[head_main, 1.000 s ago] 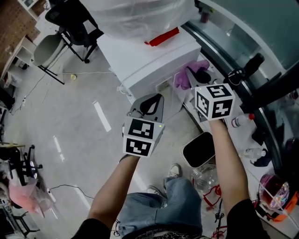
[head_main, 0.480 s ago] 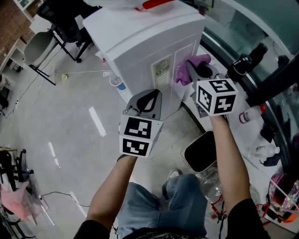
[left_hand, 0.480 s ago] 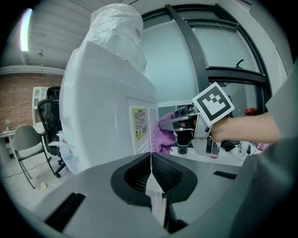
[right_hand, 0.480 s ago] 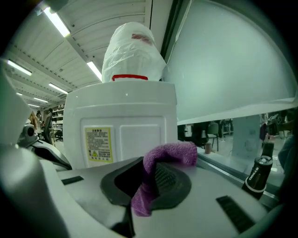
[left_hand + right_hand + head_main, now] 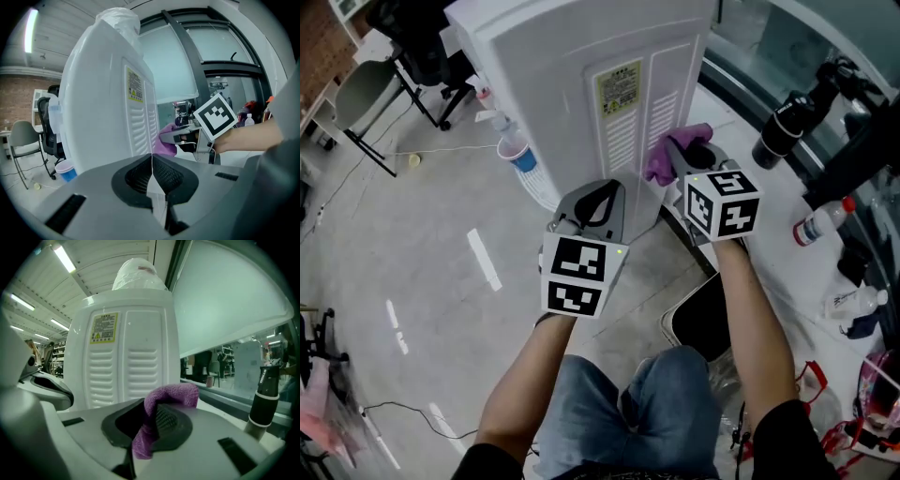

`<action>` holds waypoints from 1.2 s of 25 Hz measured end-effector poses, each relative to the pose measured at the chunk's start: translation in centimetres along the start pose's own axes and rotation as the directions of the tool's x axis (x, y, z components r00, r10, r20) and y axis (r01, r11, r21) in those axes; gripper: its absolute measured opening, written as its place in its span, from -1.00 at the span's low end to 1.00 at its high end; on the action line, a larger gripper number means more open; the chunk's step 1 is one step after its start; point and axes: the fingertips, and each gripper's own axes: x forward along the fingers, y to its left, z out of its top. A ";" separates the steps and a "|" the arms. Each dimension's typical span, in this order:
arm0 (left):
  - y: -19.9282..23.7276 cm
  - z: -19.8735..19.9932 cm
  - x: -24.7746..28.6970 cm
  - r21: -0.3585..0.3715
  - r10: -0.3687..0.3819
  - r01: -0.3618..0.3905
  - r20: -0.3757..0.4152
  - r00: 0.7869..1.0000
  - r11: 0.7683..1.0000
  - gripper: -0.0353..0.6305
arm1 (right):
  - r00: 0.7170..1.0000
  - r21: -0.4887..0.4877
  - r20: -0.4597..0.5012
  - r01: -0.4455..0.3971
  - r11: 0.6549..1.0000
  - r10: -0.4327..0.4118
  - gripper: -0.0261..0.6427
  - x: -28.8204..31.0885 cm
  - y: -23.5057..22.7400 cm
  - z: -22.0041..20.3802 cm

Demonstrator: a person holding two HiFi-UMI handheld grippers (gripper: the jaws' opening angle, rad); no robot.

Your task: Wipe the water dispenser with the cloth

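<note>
The white water dispenser [image 5: 581, 84] stands ahead, its vented back panel with a yellow label facing me. My right gripper [image 5: 686, 157] is shut on a purple cloth [image 5: 673, 150], which is close to the panel's lower right corner; contact cannot be told. In the right gripper view the cloth [image 5: 165, 401] bulges over the jaws in front of the dispenser [image 5: 126, 357]. My left gripper [image 5: 602, 208] is shut and empty, held below the panel. The left gripper view has shut jaws, the dispenser [image 5: 103, 108] and the cloth [image 5: 164, 143] to its right.
A blue and white cup [image 5: 517, 155] sits low at the dispenser's left side. A black bin [image 5: 708, 314] stands on the floor by my right arm. On the ledge to the right stand a black flask [image 5: 783, 127] and a red-capped bottle [image 5: 820, 223]. A chair [image 5: 370, 94] stands far left.
The dispenser's back panel has come closer and fuller into view. My right gripper with the cloth has moved left toward the panel. The left gripper has kept its place.
</note>
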 end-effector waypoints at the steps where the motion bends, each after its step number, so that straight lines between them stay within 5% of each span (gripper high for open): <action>1: -0.1 -0.6 0.2 0.001 0.000 0.000 0.002 1.000 1.000 -0.81 | 1.000 0.000 -0.005 0.001 1.000 -0.001 -0.80 0.2 0.0 -1.0; 18: -0.7 -6.8 2.8 -0.005 -0.013 0.013 -0.016 1.000 1.000 -0.81 | 0.995 0.090 -0.099 0.029 0.995 -0.020 -0.80 3.5 -0.3 -16.9; 30: -0.1 -9.3 2.7 -0.024 0.002 -0.003 -0.035 0.999 1.000 -0.81 | 0.968 0.191 -0.252 0.044 0.981 0.005 -0.80 6.3 0.5 -29.5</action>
